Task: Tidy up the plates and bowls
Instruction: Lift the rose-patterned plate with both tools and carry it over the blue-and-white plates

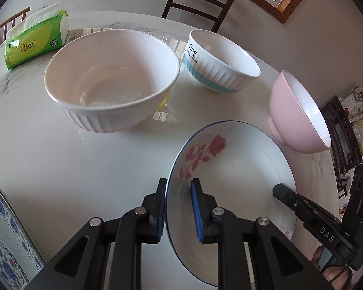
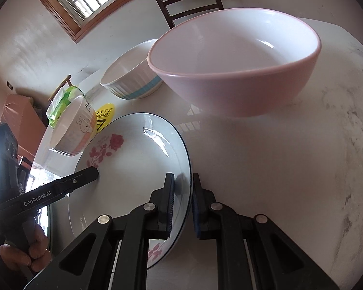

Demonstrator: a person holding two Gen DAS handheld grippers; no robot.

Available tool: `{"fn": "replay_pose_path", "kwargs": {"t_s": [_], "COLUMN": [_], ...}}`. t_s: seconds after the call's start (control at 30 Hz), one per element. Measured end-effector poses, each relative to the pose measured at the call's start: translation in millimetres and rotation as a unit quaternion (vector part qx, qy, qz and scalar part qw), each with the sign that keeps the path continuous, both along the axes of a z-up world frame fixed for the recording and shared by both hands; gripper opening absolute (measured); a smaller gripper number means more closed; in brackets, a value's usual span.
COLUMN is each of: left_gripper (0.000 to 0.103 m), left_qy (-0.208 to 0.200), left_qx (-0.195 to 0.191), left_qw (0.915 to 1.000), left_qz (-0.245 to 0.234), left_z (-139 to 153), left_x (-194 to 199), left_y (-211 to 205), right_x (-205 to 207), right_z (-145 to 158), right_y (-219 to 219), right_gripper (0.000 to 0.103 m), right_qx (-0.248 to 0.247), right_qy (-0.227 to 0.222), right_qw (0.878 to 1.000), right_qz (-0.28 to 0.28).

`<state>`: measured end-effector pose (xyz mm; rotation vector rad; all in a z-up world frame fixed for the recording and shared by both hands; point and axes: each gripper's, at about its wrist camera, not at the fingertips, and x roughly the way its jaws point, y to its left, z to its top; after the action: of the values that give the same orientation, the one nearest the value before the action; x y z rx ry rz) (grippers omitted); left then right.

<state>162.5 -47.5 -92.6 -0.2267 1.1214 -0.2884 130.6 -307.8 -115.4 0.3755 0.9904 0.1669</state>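
1. Blue ribbed pads (image 1: 196,207) of the left gripper (image 1: 179,205) are pinching the near-left rim of the rose plate (image 1: 242,169), 1 finger outside the edge and 1 over the white inside.
2. The right gripper (image 2: 184,203) is clamping the opposite rim of that same plate (image 2: 138,164), its fingers (image 2: 168,203) nearly pressed together with the thin blue-lined edge between them.
3. Each gripper is showing in the other's view as a black finger lying across the plate's inner face: the right one (image 1: 302,207) at the plate's right side, the left one (image 2: 67,183) at its left side, with a hand (image 2: 29,249) wrapping its handle.
4. The rose plate is sitting at the near edge of the white marbled table (image 1: 60,164); whether it is resting on the surface or lifted slightly, I cannot tell.
5. Just beyond the plate's far-right rim a pink bowl (image 1: 295,111) is standing on its foot.
6. Further beyond the plate a blue-striped ribbed bowl (image 1: 220,65) is standing upright.
7. Beyond the plate to the left a large white ribbed bowl (image 1: 111,82) is sitting, with a green tissue pack (image 1: 36,41) behind it.
8. Well left of the plate, a blue-and-white patterned plate (image 1: 4,241) is peeking in at the table's near edge.
9. A dark wooden chair (image 1: 198,2) is standing behind the table, far from the plate.
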Motion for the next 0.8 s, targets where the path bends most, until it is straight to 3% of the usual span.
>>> {"fn": "replay_pose_path", "kwargs": {"t_s": [0.4, 0.8], "left_gripper": [0.019, 0.019], "left_qy": [-0.002, 0.007], "left_qx": [-0.004, 0.008], "left_qw": [0.9996, 0.9984], "left_qz": [-0.026, -0.055], "left_z": [1.4, 3.7], "left_x": [-51.3, -62.0], "left_y": [27.4, 20.4], "right_x": [-52.8, -66.0], "right_z": [-5.1, -4.4], "right_y": [6.9, 14.7], "right_gripper": [0.015, 0.012], "right_qx": [0.03, 0.025], "right_qy": [0.002, 0.004], "right_qw": [1.0, 1.0], "right_qz": [0.002, 0.008]}}
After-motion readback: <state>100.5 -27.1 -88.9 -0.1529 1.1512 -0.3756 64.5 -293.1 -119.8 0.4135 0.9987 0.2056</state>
